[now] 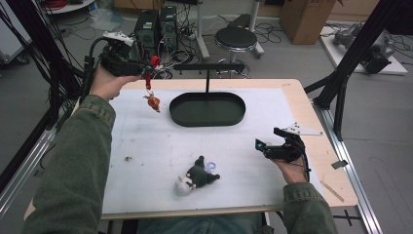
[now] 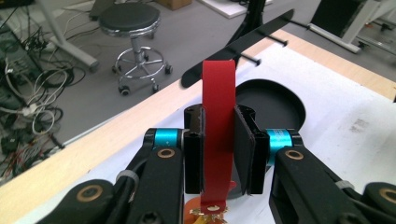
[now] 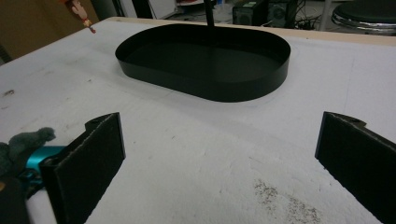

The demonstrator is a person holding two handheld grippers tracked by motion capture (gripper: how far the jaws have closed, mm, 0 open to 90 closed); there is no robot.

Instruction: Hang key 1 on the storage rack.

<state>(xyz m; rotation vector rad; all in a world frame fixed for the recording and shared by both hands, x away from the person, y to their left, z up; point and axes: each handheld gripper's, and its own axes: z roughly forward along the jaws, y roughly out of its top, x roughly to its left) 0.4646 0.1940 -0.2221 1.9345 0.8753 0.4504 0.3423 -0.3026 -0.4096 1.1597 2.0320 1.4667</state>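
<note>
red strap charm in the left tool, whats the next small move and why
Probably carry the left tool right, toward the pegs on the black stand's bar. It is shut on the red strap, the charm dangles clear of the table, left of the oval tray, and the loop looks free to hook.

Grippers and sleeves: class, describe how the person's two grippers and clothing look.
Both the left gripper and right gripper are black with flat black jaws, turquoise collars, brass-coloured pivot rings, a grey three-cornered plate on top and a trailing black cable. The sleeves are olive green.
</note>
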